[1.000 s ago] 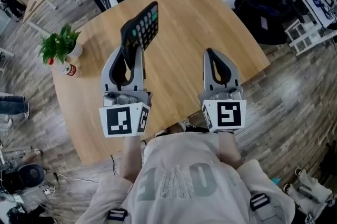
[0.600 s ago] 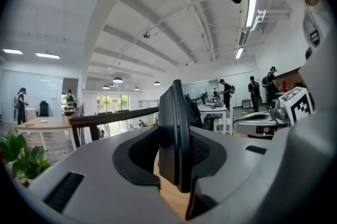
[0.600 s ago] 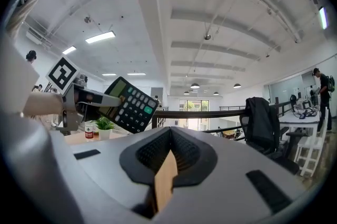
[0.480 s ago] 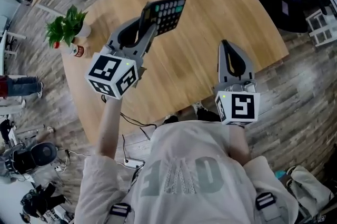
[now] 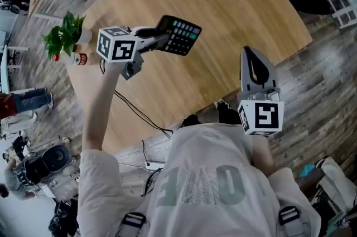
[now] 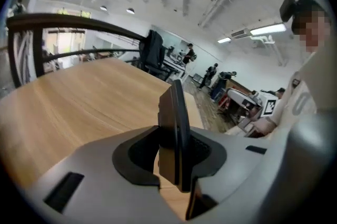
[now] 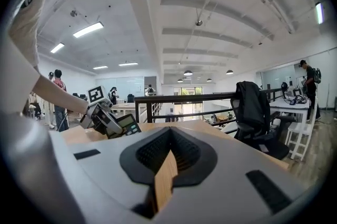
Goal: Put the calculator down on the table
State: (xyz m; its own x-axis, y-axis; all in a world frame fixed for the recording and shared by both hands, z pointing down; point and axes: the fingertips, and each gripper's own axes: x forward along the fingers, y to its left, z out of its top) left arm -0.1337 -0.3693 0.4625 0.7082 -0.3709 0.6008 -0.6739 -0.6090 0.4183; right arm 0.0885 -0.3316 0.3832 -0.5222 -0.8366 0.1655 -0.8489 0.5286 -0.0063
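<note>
Gripping calculator [image 5: 181,35], left gripper [image 5: 162,40] now swung lower, calculator tilted flatter over table [image 5: 223,1]; right gripper [image 5: 252,54] closed, empty, as before.

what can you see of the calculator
The calculator is a slim, dark, plastic-looking slab with rows of teal and pale keys facing up. The left gripper clamps one short end, so it juts out tilted over the wooden table. Whether its far edge touches the wood cannot be told.
</note>
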